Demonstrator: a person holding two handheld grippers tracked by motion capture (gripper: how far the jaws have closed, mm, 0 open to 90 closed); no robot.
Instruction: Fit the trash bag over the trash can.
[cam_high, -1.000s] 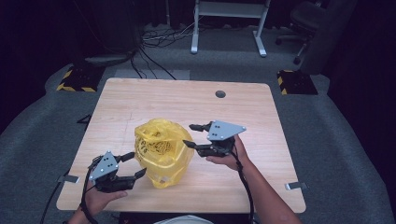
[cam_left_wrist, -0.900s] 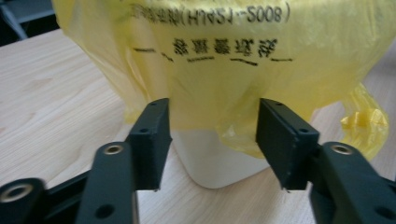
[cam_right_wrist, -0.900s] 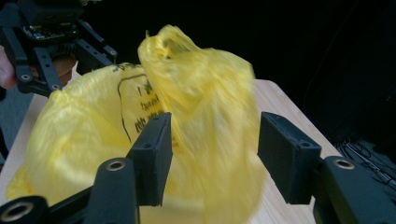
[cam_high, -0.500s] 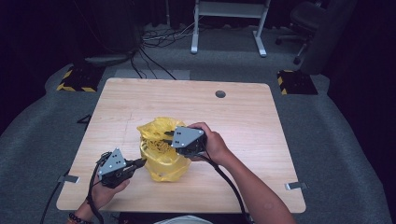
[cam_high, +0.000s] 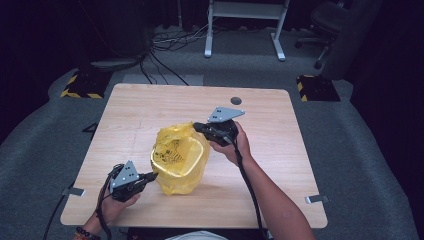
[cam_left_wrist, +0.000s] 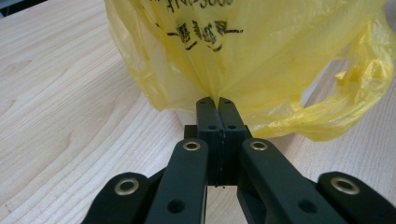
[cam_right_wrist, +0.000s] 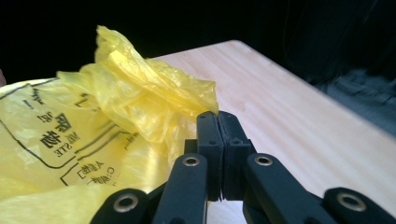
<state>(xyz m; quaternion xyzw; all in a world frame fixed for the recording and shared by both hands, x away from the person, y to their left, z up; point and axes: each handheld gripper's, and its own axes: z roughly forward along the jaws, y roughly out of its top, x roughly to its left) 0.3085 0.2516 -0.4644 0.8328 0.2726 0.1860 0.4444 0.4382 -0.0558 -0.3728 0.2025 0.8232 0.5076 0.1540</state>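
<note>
Yellow plastic bag (cam_high: 180, 160) with black print sits near the middle of the wooden bench (cam_high: 150, 110), its mouth open upward. My left tool (cam_high: 150, 176) has its jaws pressed together on a pinch of film low on the bag's near-left side. My right tool (cam_high: 197, 127), whose jaws have just been closing, is clamped on the crumpled rim at the far-right side.

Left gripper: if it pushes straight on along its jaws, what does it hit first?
The yellow plastic bag. The left gripper has just closed, its tips pinched on the bag's film, so there is no free travel ahead; what lies behind the bag is hidden.
</note>
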